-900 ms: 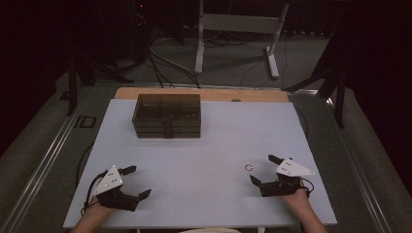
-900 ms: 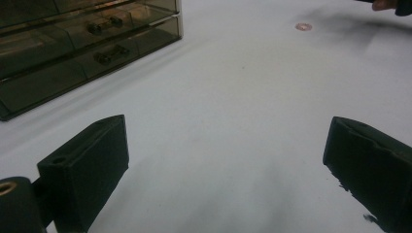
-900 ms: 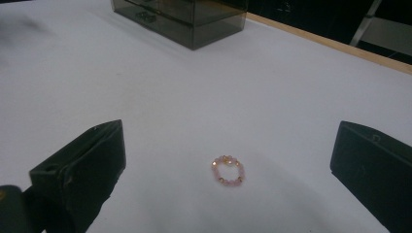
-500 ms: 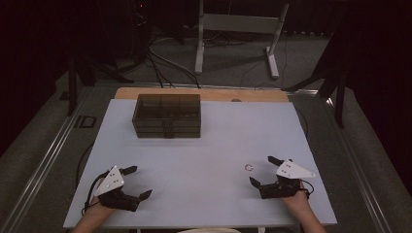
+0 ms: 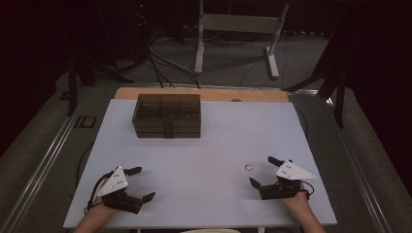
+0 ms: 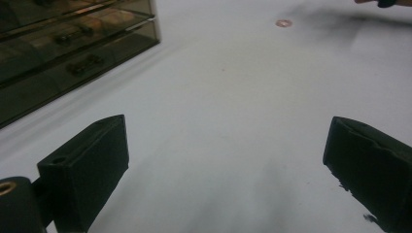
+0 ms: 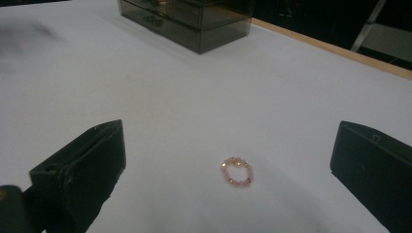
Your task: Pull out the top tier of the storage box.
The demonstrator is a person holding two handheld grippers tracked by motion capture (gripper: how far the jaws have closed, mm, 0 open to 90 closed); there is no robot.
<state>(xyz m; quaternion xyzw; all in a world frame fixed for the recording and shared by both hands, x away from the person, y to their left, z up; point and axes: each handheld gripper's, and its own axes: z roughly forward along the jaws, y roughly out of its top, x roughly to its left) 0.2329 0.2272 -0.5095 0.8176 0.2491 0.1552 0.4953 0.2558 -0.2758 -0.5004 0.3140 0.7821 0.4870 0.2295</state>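
A small pink beaded ring [image 7: 236,171] lies flat on the white table [image 5: 204,150], just ahead of my right gripper [image 7: 228,160], whose jaws stand wide apart with nothing between them. In the high view the ring [image 5: 249,168] sits left of the right gripper [image 5: 263,171] at the table's near right. My left gripper [image 5: 141,183] rests at the near left, open and empty; in its own view the left gripper [image 6: 226,155] faces bare table, with the ring [image 6: 283,23] far off. A smoky transparent drawer box [image 5: 167,115] stands at the back left.
The drawer box [image 7: 192,19] holds small items behind closed drawers. A wooden strip [image 5: 204,94] runs along the table's far edge. Beyond it are cables and a metal stand's legs [image 5: 233,43] on the floor. Cables trail from both grippers.
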